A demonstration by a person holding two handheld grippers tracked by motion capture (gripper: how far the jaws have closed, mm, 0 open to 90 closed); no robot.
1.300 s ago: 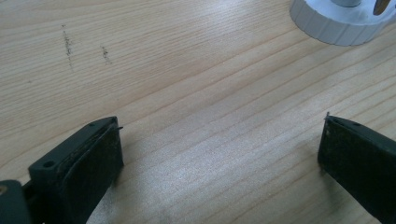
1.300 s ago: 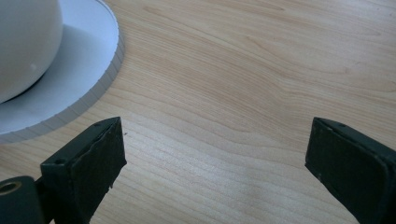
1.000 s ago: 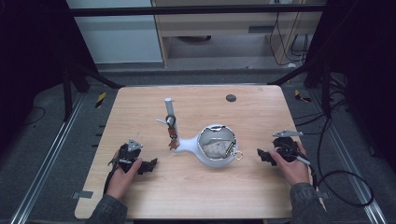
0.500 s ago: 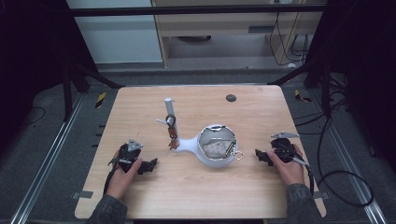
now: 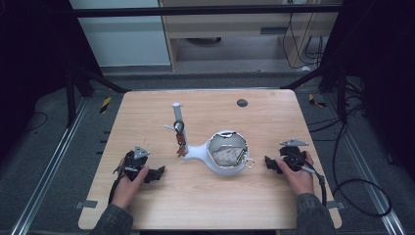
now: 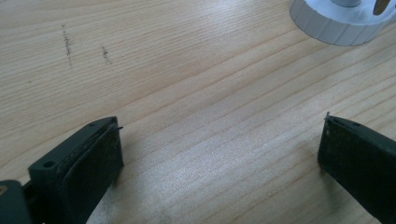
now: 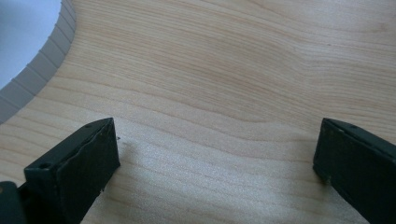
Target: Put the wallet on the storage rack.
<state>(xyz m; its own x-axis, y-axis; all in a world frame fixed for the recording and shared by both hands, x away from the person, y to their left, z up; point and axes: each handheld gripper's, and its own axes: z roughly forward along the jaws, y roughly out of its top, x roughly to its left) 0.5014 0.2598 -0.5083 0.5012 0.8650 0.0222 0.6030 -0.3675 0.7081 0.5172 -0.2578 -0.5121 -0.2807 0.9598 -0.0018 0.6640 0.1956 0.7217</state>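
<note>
A white round dish (image 5: 226,152) with a ribbed rim and a neck to its left sits mid-table, with a pale crumpled lump and a metal ring inside. Its rim shows at the top left of the right gripper view (image 7: 28,60). Left of it a white post (image 5: 177,113) stands upright with a key bunch (image 5: 180,142) hanging from it; its ribbed base (image 6: 336,23) shows in the left gripper view. My left gripper (image 5: 159,172) (image 6: 219,135) rests open at the front left. My right gripper (image 5: 268,162) (image 7: 217,135) is open just right of the dish; its jaws have just been opening with only bare wood between them.
The wooden table (image 5: 205,205) has bare wood in front of both grippers. A small black round disc (image 5: 242,103) lies near the far edge. Cables trail on the dark floor to the right (image 5: 362,196), and metal rails run along the left side.
The right gripper has sunk slightly toward the tabletop beside the dish. The left hand has stayed where it was.
</note>
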